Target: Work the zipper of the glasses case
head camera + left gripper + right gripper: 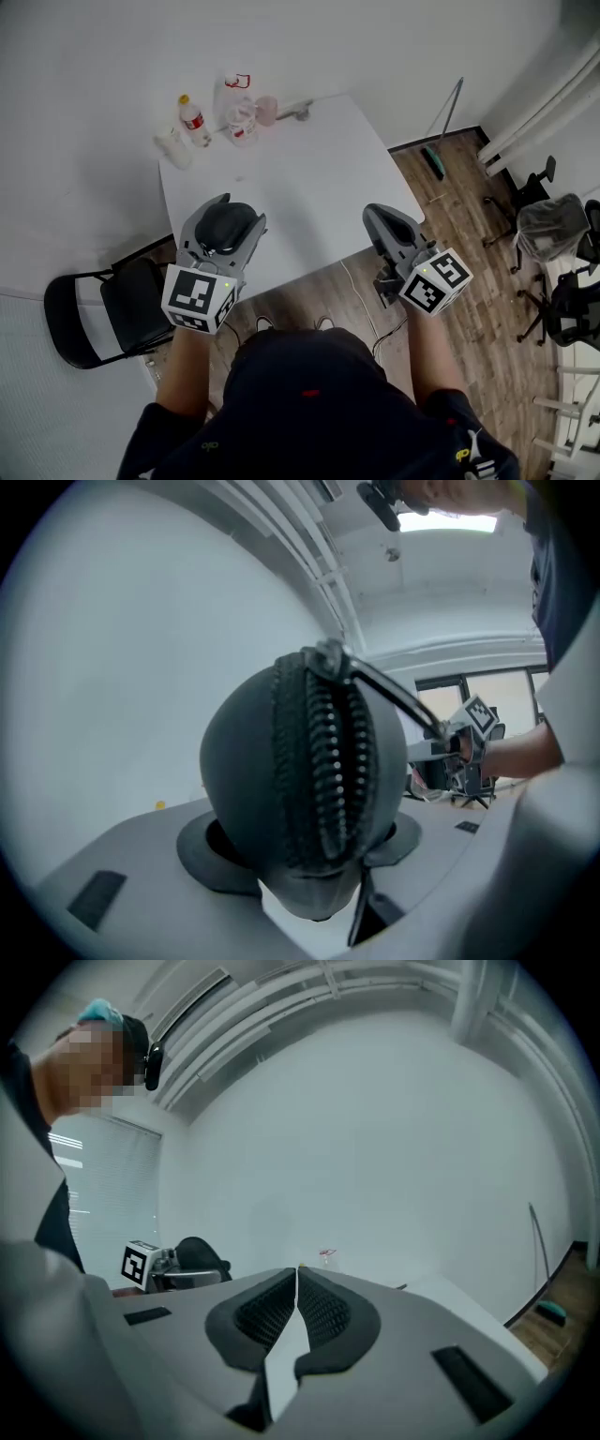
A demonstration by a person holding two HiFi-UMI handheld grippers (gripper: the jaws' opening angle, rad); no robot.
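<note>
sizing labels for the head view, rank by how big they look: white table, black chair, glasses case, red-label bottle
1. white table
2. black chair
3. glasses case, enlarged by nearness to the camera
4. red-label bottle, farthest away

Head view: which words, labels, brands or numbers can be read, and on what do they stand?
None can be read.
Bottle: red label, print too small.
Marker cubes: black-and-white squares only, no letters.
Dark clothing: small print, blurred.
</note>
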